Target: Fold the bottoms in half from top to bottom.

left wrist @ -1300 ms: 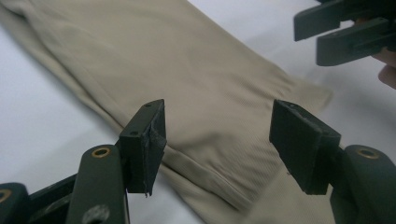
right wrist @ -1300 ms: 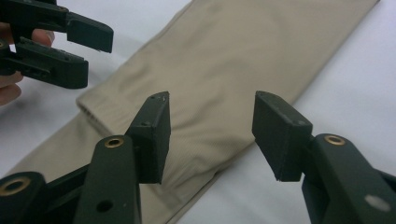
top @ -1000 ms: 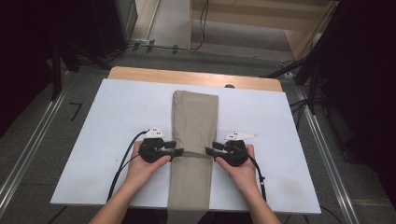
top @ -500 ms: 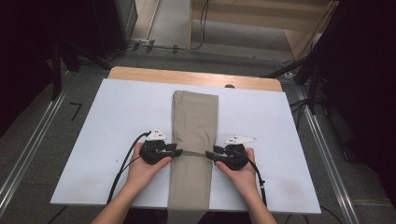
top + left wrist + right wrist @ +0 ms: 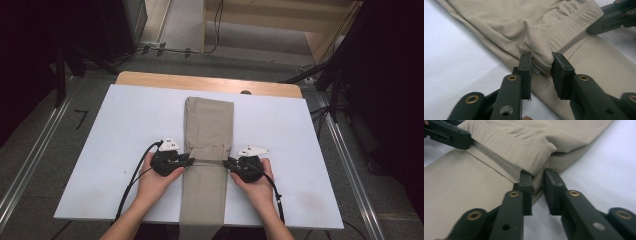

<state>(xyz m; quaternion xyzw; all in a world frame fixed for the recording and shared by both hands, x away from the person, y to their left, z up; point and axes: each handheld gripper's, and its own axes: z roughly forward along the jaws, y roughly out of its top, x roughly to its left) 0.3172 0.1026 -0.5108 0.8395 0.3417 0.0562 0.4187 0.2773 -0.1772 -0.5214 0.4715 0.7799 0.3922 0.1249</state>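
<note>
both jaws having just closed, left gripper [image 5: 186, 161] and right gripper [image 5: 228, 163] pinch opposite hem corners of the folded beige knit garment [image 5: 209, 125]; shallow bites may slip when lifted.

A white surface [image 5: 125, 130] fills the middle of the frame, its wooden edge [image 5: 200, 82] showing at the top. Grey floor [image 5: 35, 165] runs along both sides, with metal rails [image 5: 350, 170]. Cables [image 5: 216, 22] trail at upper centre; pale wooden furniture [image 5: 280, 15] stands upper right.
</note>
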